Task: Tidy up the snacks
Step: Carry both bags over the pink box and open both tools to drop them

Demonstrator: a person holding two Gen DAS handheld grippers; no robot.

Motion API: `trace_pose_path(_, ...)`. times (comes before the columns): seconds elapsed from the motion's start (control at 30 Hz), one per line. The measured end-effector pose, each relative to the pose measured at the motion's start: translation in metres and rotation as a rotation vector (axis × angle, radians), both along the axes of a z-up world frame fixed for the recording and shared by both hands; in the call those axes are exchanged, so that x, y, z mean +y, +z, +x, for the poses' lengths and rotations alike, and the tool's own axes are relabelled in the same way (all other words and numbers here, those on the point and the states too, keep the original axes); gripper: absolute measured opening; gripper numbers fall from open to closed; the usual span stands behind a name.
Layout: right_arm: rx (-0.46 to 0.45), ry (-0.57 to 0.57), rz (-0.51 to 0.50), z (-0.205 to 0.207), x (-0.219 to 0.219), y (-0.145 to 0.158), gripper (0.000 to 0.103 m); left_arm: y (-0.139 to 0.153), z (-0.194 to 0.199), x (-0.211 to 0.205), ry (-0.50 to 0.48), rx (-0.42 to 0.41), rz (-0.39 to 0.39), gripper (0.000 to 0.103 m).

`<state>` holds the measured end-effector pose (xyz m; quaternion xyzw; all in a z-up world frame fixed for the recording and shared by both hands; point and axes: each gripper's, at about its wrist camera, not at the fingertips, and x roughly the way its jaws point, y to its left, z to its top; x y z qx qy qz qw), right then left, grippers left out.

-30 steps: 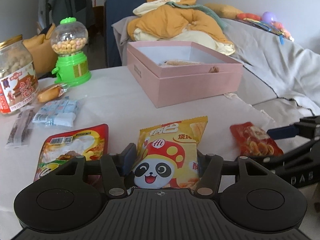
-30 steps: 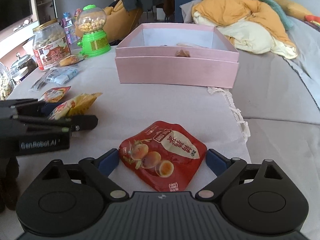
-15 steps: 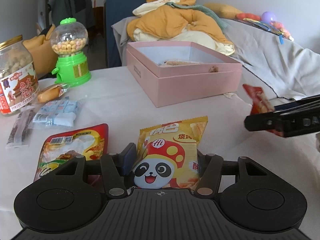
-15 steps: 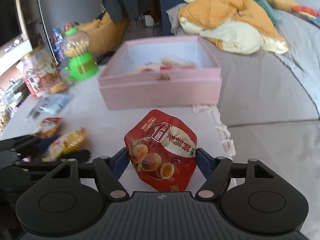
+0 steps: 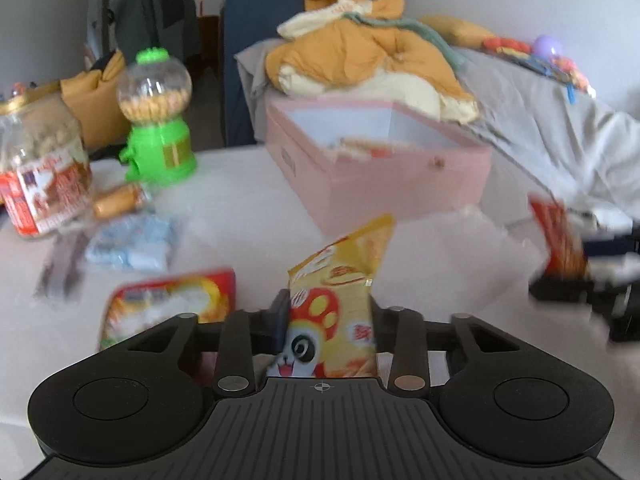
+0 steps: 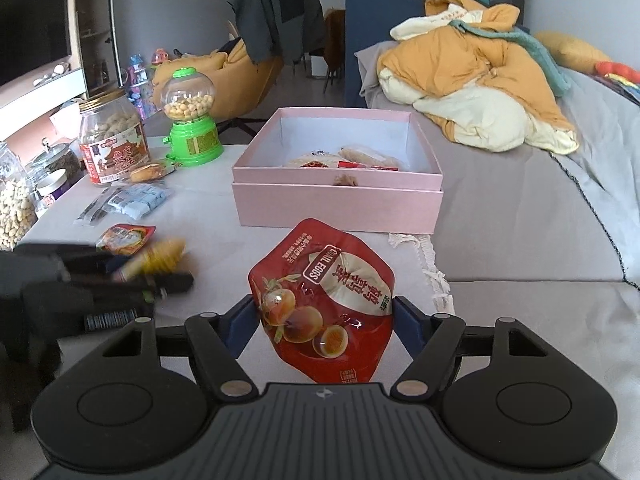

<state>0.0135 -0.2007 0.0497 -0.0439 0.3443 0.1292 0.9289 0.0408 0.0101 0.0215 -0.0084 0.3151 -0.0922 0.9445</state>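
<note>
My left gripper has its jaws closing on a yellow panda snack packet. The pads pinch its lower part, and the packet stands crumpled and tilted up off the white tablecloth. My right gripper is shut on a red quail-egg pouch, held upright above the table. Straight ahead of it is the open pink box, with a few snacks lying inside. The pink box also shows ahead-right in the blurred left wrist view. There the red pouch hangs at the right edge.
On the left of the table stand a green gumball dispenser and a peanut jar. Blue packets, dark stick packets and a red-yellow packet lie nearby. A grey sofa with an orange jacket borders the table's right side.
The left jaws have closed on the yellow packet, crumpling and tipping it up. The right jaws have shut on the red pouch and lifted it off the table toward the box.
</note>
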Motion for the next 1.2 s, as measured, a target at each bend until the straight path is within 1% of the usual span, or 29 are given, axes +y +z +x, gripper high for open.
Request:
trace_pose_path(0.1, 0.001, 0.007, -0.002, -0.005, -0.006, -0.004, 0.072, 0.03, 0.006, 0.002, 0.009, -0.041, -0.06, 0.037)
trace_pose_path(0.27, 0.01, 0.007, 0.025, -0.009, -0.018, -0.008, 0.072, 0.074, 0.023, -0.002, 0.002, -0.108, -0.111, 0.036)
trace_pose_path(0.33, 0.009, 0.018, 0.046, -0.01, -0.021, -0.008, 0.072, 0.093, 0.038, -0.007, -0.009, -0.14, -0.143, 0.036)
trace_pose_path(0.4, 0.013, 0.03, 0.056, -0.008, -0.021, -0.01, 0.072, 0.109, 0.064, -0.018, -0.031, -0.168, -0.161, 0.036)
trace_pose_path(0.43, 0.016, 0.033, 0.053, -0.006, -0.019, -0.012, 0.072, 0.113, 0.081, -0.021, -0.034, -0.165, -0.193, 0.037)
trace_pose_path(0.47, 0.018, 0.034, 0.049, -0.004, -0.016, -0.013, 0.072, 0.114, 0.098, -0.022, -0.032, -0.149, -0.246, 0.038)
trace_pose_path(0.5, 0.021, 0.035, 0.044, -0.003, -0.015, -0.015, 0.072, 0.111, 0.122, -0.021, -0.035, -0.105, -0.331, 0.038)
trace_pose_path(0.53, 0.027, 0.036, 0.041, -0.001, -0.013, -0.017, 0.072, 0.105, 0.142, -0.019, -0.031, -0.054, -0.399, 0.039)
trace_pose_path(0.57, 0.034, 0.036, 0.038, 0.0, -0.01, -0.019, 0.072, 0.097, 0.161, -0.017, -0.013, -0.002, -0.444, 0.039)
trace_pose_path(0.6, 0.042, 0.033, 0.034, 0.001, -0.009, -0.021, 0.072, 0.092, 0.17, -0.014, 0.01, 0.013, -0.448, 0.039)
trace_pose_path(0.63, 0.05, 0.028, 0.026, 0.002, -0.009, -0.023, 0.072, 0.09, 0.172, -0.011, 0.026, -0.004, -0.423, 0.039)
trace_pose_path(0.73, 0.053, 0.015, 0.019, 0.001, -0.014, -0.024, 0.072, 0.088, 0.149, 0.003, 0.004, -0.096, -0.301, 0.039)
trace_pose_path(0.77, 0.055, 0.02, 0.024, 0.001, -0.017, -0.024, 0.072, 0.085, 0.135, 0.012, 0.0, -0.107, -0.276, 0.039)
trace_pose_path(0.8, 0.057, 0.028, 0.026, 0.002, -0.018, -0.022, 0.072, 0.082, 0.123, 0.02, -0.006, -0.106, -0.273, 0.039)
trace_pose_path(0.87, 0.039, 0.03, 0.015, 0.008, -0.018, -0.013, 0.072, 0.071, 0.095, 0.044, -0.023, -0.074, -0.297, 0.039)
trace_pose_path(0.9, 0.019, 0.032, 0.014, 0.011, -0.018, -0.004, 0.072, 0.065, 0.082, 0.056, -0.022, -0.051, -0.307, 0.039)
trace_pose_path(0.97, -0.028, 0.029, 0.043, 0.025, -0.018, 0.022, 0.072, 0.055, 0.062, 0.078, 0.002, -0.016, -0.318, 0.039)
trace_pose_path(1.03, -0.075, 0.012, 0.09, 0.051, -0.016, 0.056, 0.072, 0.051, 0.051, 0.099, 0.036, 0.007, -0.342, 0.039)
trace_pose_path(1.1, -0.131, 0.0, 0.126, 0.086, -0.008, 0.09, 0.08, 0.051, 0.044, 0.117, 0.07, -0.002, -0.344, 0.039)
trace_pose_path(1.13, -0.161, 0.002, 0.115, 0.105, 0.002, 0.103, 0.087, 0.052, 0.04, 0.125, 0.094, -0.013, -0.339, 0.039)
trace_pose_path(1.17, -0.167, 0.005, 0.086, 0.123, 0.013, 0.111, 0.087, 0.053, 0.033, 0.133, 0.122, -0.024, -0.334, 0.039)
trace_pose_path(1.2, -0.151, -0.002, 0.054, 0.141, 0.023, 0.115, 0.087, 0.052, 0.026, 0.143, 0.148, -0.034, -0.335, 0.039)
